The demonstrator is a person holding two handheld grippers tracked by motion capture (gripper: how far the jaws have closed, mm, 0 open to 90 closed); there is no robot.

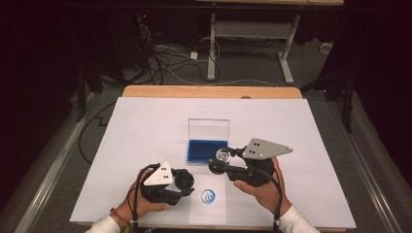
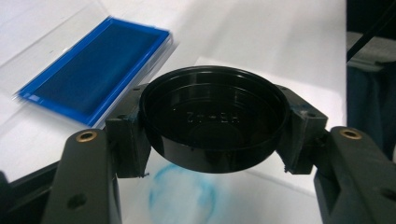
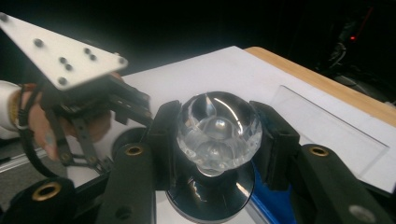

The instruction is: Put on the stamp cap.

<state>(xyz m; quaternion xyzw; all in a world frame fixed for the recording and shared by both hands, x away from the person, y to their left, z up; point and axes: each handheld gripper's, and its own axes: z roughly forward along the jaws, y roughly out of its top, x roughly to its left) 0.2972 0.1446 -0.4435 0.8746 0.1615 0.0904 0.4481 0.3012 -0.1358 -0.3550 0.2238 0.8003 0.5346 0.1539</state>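
Note:
My left gripper is shut on a round black cap, pinched by its rim with the hollow side facing the camera. My right gripper is shut on a stamp with a clear faceted knob and a shiny black base. The cap hangs just above a round blue print on a small white sheet. Behind both grippers lies a blue ink pad in an open clear case whose lid stands up.
A large white sheet covers the wooden table. In the right gripper view the left gripper's grey plate and the hand on it are close at the left. Dark floor with cables and a desk frame lies beyond the table.

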